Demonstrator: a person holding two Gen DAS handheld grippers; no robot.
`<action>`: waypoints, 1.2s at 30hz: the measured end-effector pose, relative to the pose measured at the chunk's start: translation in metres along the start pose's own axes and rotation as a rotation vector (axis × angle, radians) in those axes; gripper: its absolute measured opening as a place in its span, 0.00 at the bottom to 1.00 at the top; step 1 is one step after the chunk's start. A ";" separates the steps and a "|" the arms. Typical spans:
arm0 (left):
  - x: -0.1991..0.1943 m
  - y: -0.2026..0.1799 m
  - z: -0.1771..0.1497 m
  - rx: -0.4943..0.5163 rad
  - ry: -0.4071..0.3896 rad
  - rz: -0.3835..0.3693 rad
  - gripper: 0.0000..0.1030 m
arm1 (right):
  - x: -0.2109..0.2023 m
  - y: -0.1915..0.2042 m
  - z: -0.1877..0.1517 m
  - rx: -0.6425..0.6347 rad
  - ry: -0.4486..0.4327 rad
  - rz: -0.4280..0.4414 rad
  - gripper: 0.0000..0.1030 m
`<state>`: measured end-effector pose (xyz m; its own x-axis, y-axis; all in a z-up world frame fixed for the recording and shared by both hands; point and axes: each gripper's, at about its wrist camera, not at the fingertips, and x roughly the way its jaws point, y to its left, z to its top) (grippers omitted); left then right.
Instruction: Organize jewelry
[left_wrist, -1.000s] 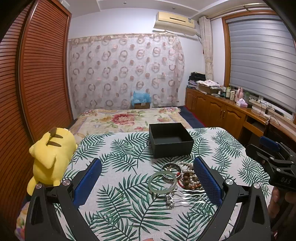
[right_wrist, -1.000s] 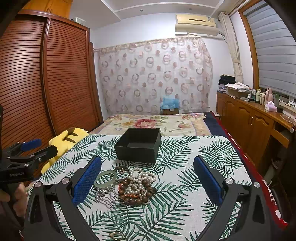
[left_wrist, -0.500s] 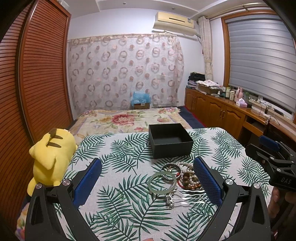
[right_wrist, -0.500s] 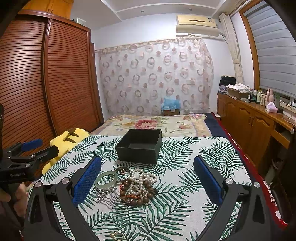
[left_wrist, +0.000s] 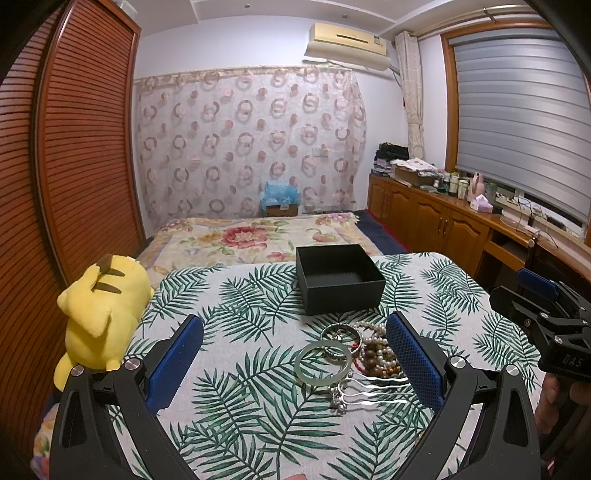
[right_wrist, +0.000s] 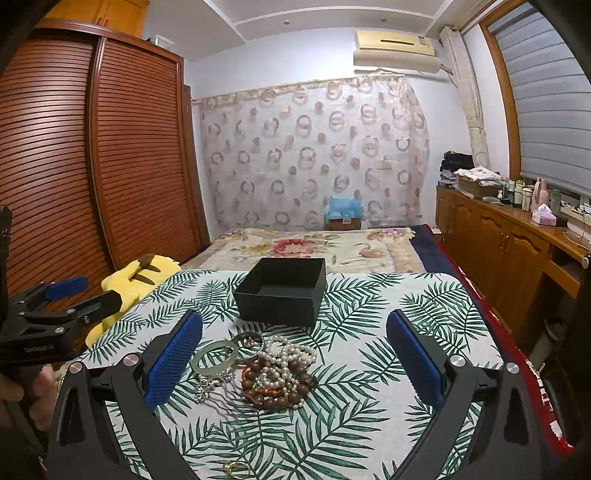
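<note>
An open black box (left_wrist: 340, 278) (right_wrist: 281, 291) stands on the palm-leaf tablecloth (left_wrist: 240, 317). In front of it lies a jewelry pile: a pale green bangle (left_wrist: 323, 363) (right_wrist: 215, 357), a silver bangle (left_wrist: 340, 334) (right_wrist: 248, 341), a pearl necklace (right_wrist: 286, 350), brown wooden beads (right_wrist: 275, 393) (left_wrist: 380, 360) and a silver hairpin (left_wrist: 369, 393) (right_wrist: 218, 387). My left gripper (left_wrist: 295, 363) is open and empty above the table, the pile by its right finger. My right gripper (right_wrist: 295, 363) is open and empty, the pile by its left finger.
A yellow plush toy (left_wrist: 101, 306) (right_wrist: 138, 277) sits at the table's left edge. A small gold ring (right_wrist: 236, 468) lies near the front edge. A bed with a floral cover (left_wrist: 255, 236) is behind the table, wooden cabinets (right_wrist: 509, 247) on the right.
The right wrist view has shifted slightly forward and right toward the pile. The left gripper has stayed nearly still. Both stay open.
</note>
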<state>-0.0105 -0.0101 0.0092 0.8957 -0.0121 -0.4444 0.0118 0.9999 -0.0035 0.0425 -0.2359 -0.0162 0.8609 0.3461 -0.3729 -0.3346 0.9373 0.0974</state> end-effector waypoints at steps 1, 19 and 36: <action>0.000 0.000 0.000 0.000 0.001 0.000 0.93 | 0.000 0.001 0.001 -0.001 0.001 0.001 0.98; 0.026 0.003 -0.026 0.007 0.114 -0.036 0.93 | 0.020 -0.001 -0.039 -0.057 0.099 0.084 0.92; 0.047 0.012 -0.062 0.032 0.245 -0.086 0.93 | 0.047 0.017 -0.098 -0.184 0.398 0.248 0.61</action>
<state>0.0044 0.0014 -0.0670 0.7566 -0.0919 -0.6474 0.1005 0.9947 -0.0238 0.0395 -0.2076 -0.1228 0.5460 0.4815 -0.6856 -0.6037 0.7935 0.0764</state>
